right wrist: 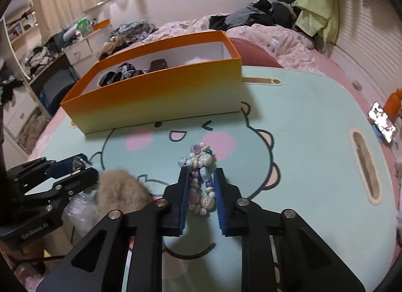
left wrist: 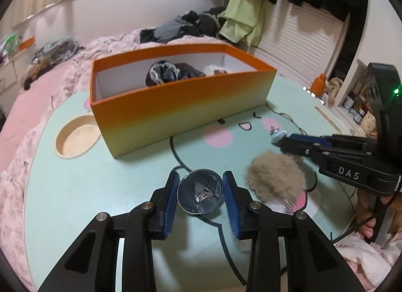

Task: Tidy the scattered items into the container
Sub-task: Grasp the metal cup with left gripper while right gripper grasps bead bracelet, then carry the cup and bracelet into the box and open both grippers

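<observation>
Left wrist view has a small clear glass cup (left wrist: 200, 194) lying on its side on the bench (left wrist: 100, 178), its open mouth turned toward the camera, in front of the orange box (left wrist: 176, 106). The left claw (left wrist: 201, 181) pinches it, a blue pad pressed against each side of the rim. Right wrist view shows a beaded bracelet (right wrist: 201, 178) of cream, lilac, pale blue and teal beads, also in front of the box and lying on the bench's cartoon face. The right claw (right wrist: 201, 176) is pressed onto the bracelet's near loop, blue pads against the beads on both sides, while the far beads bunch beyond the tips.

The box is orange at the rim fading to pale yellow at its base, white inside, open on top, with dark crumpled cloth (left wrist: 170, 73) and something pale and fluffy (left wrist: 213, 68) in it. Nearer the camera than the box, between the two claws, a tan fur pom-pom (left wrist: 275, 181) rests beside crinkled clear plastic (right wrist: 80, 206). To the box's left a round recess (left wrist: 75, 138) is sunk in the bench. Behind the box lies a bed (left wrist: 50, 78) with pink bedding and heaped clothes.

The box's front wall hides most of its contents. What the pale fluffy thing is I cannot tell.
</observation>
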The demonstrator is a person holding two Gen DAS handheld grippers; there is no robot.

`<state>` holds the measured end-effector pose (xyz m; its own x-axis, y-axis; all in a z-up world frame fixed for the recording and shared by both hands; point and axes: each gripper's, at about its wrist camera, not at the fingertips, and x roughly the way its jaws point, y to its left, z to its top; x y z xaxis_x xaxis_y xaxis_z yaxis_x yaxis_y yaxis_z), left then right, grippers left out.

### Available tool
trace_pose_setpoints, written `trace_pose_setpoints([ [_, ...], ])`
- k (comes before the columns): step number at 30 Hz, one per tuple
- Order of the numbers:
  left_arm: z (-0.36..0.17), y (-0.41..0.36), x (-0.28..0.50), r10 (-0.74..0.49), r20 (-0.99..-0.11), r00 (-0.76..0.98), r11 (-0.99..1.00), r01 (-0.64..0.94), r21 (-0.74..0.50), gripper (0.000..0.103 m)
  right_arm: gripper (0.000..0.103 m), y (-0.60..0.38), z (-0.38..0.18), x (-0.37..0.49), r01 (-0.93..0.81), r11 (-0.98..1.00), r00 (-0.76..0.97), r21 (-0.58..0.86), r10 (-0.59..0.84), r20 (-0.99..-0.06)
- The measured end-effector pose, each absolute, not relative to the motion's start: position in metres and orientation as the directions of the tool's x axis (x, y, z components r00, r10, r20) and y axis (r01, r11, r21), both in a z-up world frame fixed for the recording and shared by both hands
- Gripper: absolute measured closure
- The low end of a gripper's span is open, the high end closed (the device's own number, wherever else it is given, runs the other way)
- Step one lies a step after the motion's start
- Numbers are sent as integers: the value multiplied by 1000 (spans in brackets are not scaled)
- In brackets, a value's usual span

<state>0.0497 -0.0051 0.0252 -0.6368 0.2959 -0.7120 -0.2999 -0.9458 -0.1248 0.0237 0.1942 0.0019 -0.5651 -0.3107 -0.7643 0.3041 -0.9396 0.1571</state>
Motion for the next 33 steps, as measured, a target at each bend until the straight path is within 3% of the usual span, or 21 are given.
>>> trace_pose_setpoints([
  [2,31,-7,50,298,-699,-650,-946,-298,-126,70,89,198,3,23,304,-934,-564,187,-335,-755],
  [4,34,-10,49,300,-691,-658,-947,-292,-134,70,98,199,5,24,309,-929,-568,203,-352,-744],
  [12,36,-13,47,305,-688,-658,-947,-285,-148,69,97,196,6,24,313,-924,-555,218,-365,-748],
  [14,35,-11,47,310,-690,-654,-945,-291,-149,69,90,195,7,24,308,-930,-563,201,-349,-749],
  [16,35,-10,48,316,-692,-649,-943,-297,-152,69,71,196,9,24,302,-933,-573,198,-343,-744],
  [19,33,-7,49,321,-694,-644,-940,-304,-153,69,51,196,10,21,300,-931,-578,208,-351,-737],
  [21,32,-6,48,324,-696,-640,-939,-306,-155,69,50,195,9,16,296,-933,-573,206,-346,-743],
  [27,31,-4,49,329,-698,-636,-937,-312,-158,69,50,187,4,6,286,-948,-579,143,-290,-762],
  [29,31,-4,49,330,-697,-636,-937,-310,-161,69,70,187,3,9,294,-945,-582,145,-298,-757],
  [31,31,-4,49,330,-695,-638,-938,-307,-163,69,80,190,2,11,308,-934,-575,182,-335,-746],
  [33,32,-4,49,329,-693,-642,-938,-304,-164,69,83,194,0,10,312,-924,-565,222,-369,-738],
])
